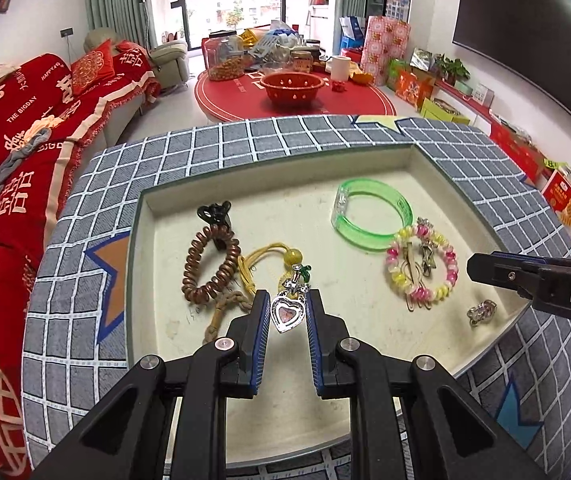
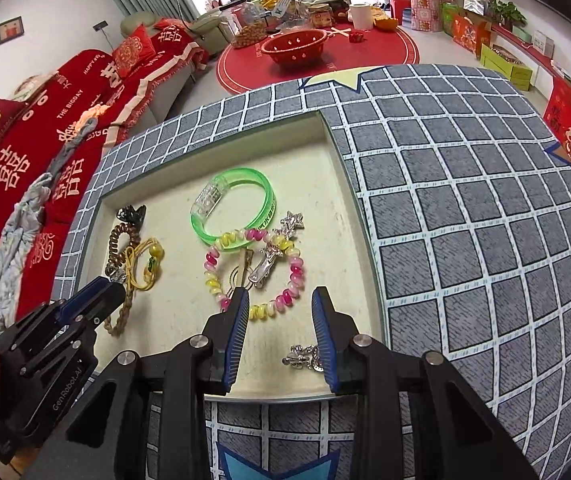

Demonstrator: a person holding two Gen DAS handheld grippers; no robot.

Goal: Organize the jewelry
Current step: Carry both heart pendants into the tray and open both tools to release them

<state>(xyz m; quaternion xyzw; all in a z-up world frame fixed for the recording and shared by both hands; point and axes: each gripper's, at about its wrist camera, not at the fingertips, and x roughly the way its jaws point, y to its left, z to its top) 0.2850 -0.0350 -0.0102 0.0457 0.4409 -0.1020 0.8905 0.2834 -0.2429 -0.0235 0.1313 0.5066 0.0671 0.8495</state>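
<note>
My left hand-held gripper [image 1: 285, 300] sits partly open around the heart pendant [image 1: 286, 314], pads not touching it, near the tray's [image 1: 277, 184] left side; my right hand-held gripper [image 2: 280, 300] gapes wide and empty above the pink-yellow coil bracelet [image 2: 285, 300]

The red sofa cover [image 1: 25, 128] carries white words: "THE BIGDAY" and "HAPPY", beside large Chinese double-happiness signs. In the right wrist view the same cover [image 2: 45, 132] also shows "THE BIGDAY" and, low at the left edge, "WEDDING". The right gripper [image 1: 471, 266] has the letters "DAS" on its black body, cut by the frame edge. The left gripper [image 2: 111, 286] has "GenRobot.AI" on its side. The green bangle [image 2: 233, 204] bears small printed characters, too small to read.
</note>
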